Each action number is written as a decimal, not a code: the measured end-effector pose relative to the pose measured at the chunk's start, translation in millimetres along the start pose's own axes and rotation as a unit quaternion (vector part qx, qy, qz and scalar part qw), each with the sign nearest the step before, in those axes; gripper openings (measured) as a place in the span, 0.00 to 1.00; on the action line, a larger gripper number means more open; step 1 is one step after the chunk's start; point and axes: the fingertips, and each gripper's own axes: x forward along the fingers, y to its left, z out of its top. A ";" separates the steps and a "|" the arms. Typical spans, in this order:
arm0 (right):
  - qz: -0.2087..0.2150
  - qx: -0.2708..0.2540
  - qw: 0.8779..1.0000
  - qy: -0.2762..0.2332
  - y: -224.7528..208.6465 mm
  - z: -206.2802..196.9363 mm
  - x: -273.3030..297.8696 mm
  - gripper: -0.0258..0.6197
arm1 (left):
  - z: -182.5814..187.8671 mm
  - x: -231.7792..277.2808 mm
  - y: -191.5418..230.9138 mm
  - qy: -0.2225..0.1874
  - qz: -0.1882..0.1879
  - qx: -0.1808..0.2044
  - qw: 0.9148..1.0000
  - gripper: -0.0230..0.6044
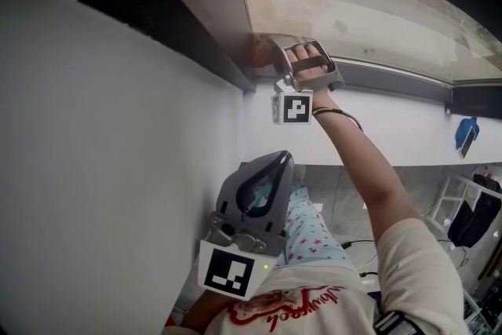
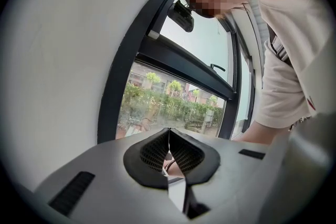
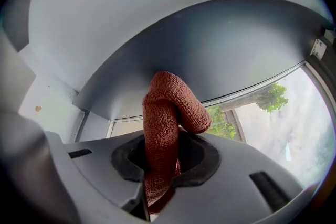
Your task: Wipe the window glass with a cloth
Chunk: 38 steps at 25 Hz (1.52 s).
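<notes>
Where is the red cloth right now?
The red cloth is pinched in the right gripper, held up at the window glass by the dark frame corner, top middle of the head view.

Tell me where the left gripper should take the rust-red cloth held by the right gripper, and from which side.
Probably the free folded end of the cloth, which stands up past the right gripper and curls over. Bring the left gripper in from the tip side, opposite the right jaws, closing across the roll's narrow width. Its jaws are together, so open them first.
</notes>
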 end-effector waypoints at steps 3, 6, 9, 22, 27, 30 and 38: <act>0.035 0.022 0.999 0.017 27.4 -6.3 9.1 0.17 | -9.4 -1.5 1.7 0.009 -0.003 -0.001 1.000 0.07; 0.039 0.036 0.998 0.020 38.1 -7.9 16.9 0.17 | -17.7 -0.4 3.3 0.016 -0.001 -0.006 1.000 0.07; 0.070 0.036 0.997 0.019 55.5 -8.8 22.0 0.17 | -18.0 1.3 2.3 0.021 0.000 -0.009 1.000 0.07; 0.134 0.047 0.989 0.034 117.7 -17.7 49.0 0.17 | -36.3 -2.6 2.5 0.044 -0.004 -0.011 0.999 0.07; 0.172 0.050 0.982 0.063 152.4 -31.3 61.0 0.17 | -43.9 -11.3 2.4 0.056 0.000 -0.007 0.998 0.07; 0.182 0.062 0.978 0.076 157.6 -34.7 66.0 0.17 | -47.2 -12.8 0.5 0.059 0.000 -0.006 0.998 0.07; 0.222 0.059 0.970 0.083 169.0 -40.0 66.8 0.17 | -43.1 -8.6 -4.4 0.057 0.002 0.002 0.998 0.07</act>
